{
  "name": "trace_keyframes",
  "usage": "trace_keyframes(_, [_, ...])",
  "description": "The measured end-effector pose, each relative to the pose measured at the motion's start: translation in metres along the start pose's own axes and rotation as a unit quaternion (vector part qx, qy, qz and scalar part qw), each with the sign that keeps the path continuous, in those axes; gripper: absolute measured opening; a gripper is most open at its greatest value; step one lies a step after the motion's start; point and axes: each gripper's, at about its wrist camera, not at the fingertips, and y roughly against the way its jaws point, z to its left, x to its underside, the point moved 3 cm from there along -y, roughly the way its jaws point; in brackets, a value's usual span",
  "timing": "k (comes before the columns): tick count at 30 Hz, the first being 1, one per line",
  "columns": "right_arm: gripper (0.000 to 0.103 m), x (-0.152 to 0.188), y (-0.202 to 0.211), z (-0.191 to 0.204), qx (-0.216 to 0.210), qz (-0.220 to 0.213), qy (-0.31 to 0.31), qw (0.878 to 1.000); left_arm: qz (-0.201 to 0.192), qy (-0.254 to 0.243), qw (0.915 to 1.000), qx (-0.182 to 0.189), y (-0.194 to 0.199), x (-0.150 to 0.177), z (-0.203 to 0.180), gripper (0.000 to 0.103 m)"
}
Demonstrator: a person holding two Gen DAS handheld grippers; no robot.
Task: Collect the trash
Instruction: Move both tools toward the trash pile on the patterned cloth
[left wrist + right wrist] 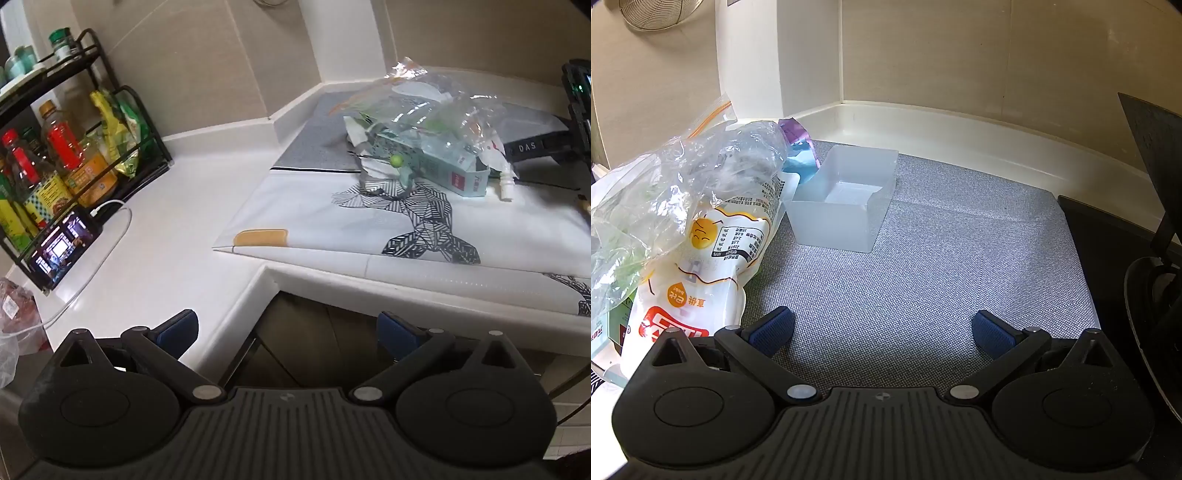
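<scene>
A clear plastic bag (432,110) stuffed with trash lies on the patterned cloth (332,229) on the counter; a pale green carton (443,170) and crumpled paper poke out of it. My left gripper (288,332) is open and empty, hanging over the counter's front edge, well short of the bag. In the right wrist view the same bag (665,192) lies at the left with a white printed pouch (701,266) in it. My right gripper (882,332) is open and empty above the grey mat (942,258), just right of the pouch.
A translucent empty plastic box (846,195) stands on the mat beyond the right gripper, with blue and purple wrappers (798,151) behind it. A black rack of bottles (55,155), a lit phone (62,247) on a cable and a black stand (1137,240) flank the area.
</scene>
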Motion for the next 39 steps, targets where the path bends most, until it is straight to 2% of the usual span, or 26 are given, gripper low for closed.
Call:
trace_keyframes(4, [0.103, 0.000, 0.000, 0.000, 0.000, 0.000, 0.000, 1.000, -0.021, -0.012, 0.9997, -0.008, 0.001, -0.005, -0.012, 0.103])
trace_keyframes(10, [0.103, 0.000, 0.000, 0.000, 0.000, 0.000, 0.000, 1.000, -0.032, 0.023, 0.9991, 0.019, -0.007, -0.021, -0.027, 0.103])
trace_keyframes(16, [0.103, 0.000, 0.000, 0.000, 0.000, 0.000, 0.000, 1.000, -0.035, 0.021, 0.9985, 0.036, -0.002, -0.023, -0.046, 0.103])
trace_keyframes(25, [0.103, -0.001, 0.000, 0.000, 0.000, 0.000, 0.000, 1.000, -0.051, 0.037, 0.9974, 0.034, 0.011, -0.028, -0.047, 0.103])
trace_keyframes(30, [0.103, 0.000, 0.003, -0.001, -0.006, 0.002, 0.005, 1.000, -0.069, 0.064, 0.9949, 0.035, 0.024, -0.031, -0.044, 0.103])
trace_keyframes(32, [0.103, 0.004, 0.011, -0.002, -0.015, 0.009, 0.013, 1.000, -0.072, 0.072, 0.9941, 0.040, 0.026, -0.031, -0.043, 0.103])
trace_keyframes(34, [0.103, 0.006, 0.023, -0.005, -0.007, 0.008, 0.028, 1.000, -0.067, 0.072, 0.9943, 0.041, 0.027, -0.030, -0.043, 0.103])
trace_keyframes(36, [0.103, 0.014, 0.051, 0.001, 0.002, -0.016, 0.045, 0.999, -0.066, 0.068, 0.9948, 0.039, 0.029, -0.027, -0.042, 0.103])
trace_keyframes(39, [0.103, 0.022, 0.102, 0.002, -0.022, -0.070, 0.046, 0.996, -0.067, 0.066, 0.9949, 0.036, 0.035, -0.022, -0.040, 0.103])
